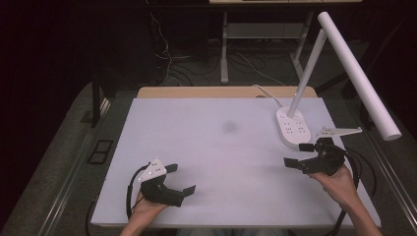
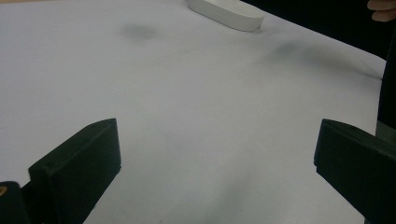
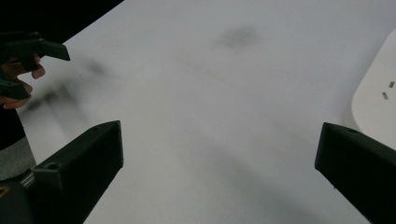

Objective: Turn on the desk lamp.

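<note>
My left gripper point(image 1: 180, 178) rests low over the white table point(image 1: 216, 147) near its front left, jaws spread wide with nothing between them; the left gripper view shows my left gripper point(image 2: 217, 154) over bare white surface. My right gripper point(image 1: 298, 154) hovers at the right side, open and empty, just in front of the white lamp base point(image 1: 292, 127). In the right gripper view my right gripper point(image 3: 219, 154) faces across the table, with the lamp base point(image 3: 376, 98) at the right edge and the other gripper point(image 3: 28, 51) far left.
A white desk lamp stands at the right rear, its stem point(image 1: 307, 73) rising to a long tilted bar head point(image 1: 356, 69). A faint grey smudge point(image 1: 229, 126) marks the table middle. Dark floor, cables and table legs lie beyond the far edge.
</note>
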A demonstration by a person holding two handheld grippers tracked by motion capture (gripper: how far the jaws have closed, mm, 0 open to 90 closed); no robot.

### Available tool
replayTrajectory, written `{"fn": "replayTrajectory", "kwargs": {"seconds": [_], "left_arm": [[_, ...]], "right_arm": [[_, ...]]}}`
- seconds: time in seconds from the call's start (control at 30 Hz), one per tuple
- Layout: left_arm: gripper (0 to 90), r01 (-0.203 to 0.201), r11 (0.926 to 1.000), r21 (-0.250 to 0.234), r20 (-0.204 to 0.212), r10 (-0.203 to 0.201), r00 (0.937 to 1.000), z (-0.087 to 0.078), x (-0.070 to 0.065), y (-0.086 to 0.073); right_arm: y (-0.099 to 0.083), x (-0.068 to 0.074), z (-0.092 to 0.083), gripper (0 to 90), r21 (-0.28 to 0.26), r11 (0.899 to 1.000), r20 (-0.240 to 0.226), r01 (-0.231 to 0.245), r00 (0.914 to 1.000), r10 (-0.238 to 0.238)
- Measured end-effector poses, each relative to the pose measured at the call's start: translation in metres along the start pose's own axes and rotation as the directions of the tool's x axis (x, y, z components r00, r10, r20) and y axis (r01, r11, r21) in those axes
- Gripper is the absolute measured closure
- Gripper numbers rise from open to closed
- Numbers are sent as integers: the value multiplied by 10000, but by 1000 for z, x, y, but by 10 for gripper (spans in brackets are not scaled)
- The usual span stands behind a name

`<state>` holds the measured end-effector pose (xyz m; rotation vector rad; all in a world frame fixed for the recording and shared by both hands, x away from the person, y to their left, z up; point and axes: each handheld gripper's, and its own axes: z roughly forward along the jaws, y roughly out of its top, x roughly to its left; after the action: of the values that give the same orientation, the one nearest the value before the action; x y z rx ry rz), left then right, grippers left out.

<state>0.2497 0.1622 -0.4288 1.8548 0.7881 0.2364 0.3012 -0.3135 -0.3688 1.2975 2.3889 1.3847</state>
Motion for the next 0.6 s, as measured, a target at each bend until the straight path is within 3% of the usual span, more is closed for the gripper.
{"fn": "replayTrajectory", "kwargs": {"seconds": [0.6], "left_arm": [[0, -9, 9999, 127, 55, 8, 10000, 1, 0, 0]], "right_arm": [[17, -34, 1, 7, 140, 9997, 315, -217, 9993, 212]]}}
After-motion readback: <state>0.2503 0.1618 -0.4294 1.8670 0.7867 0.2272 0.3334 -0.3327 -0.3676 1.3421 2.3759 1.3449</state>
